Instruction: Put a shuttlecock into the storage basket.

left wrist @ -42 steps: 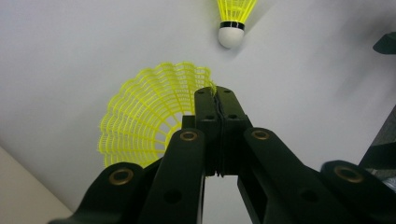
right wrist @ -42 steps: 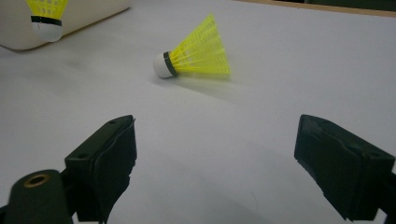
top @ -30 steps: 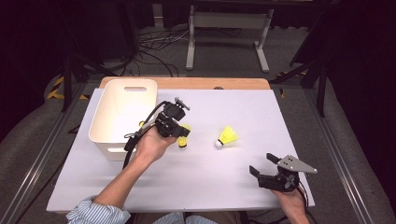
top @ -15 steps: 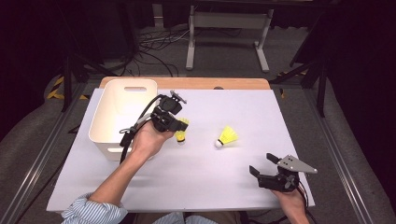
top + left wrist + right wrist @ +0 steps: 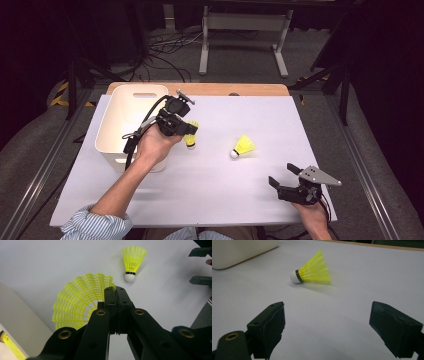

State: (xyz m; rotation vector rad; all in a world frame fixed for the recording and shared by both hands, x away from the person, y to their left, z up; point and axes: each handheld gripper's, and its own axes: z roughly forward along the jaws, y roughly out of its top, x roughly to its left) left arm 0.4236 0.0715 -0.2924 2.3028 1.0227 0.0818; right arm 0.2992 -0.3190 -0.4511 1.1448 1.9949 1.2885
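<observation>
The left gripper [image 5: 184, 131], jaws pinched on a yellow mesh-skirted shuttlecock's [image 5: 190, 134] rim, hangs just beside the white plastic bin [image 5: 116, 131], which lies toward nine o'clock. The right gripper [image 5: 284, 179] rests open.

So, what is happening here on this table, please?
A person is collecting yellow shuttlecocks. The left tongs are shut on the skirt edge of one shuttlecock, held beside the white bin. A second shuttlecock lies on its side on the white table. The right tongs are open and rest low near the table's front edge, pointing toward it.
</observation>
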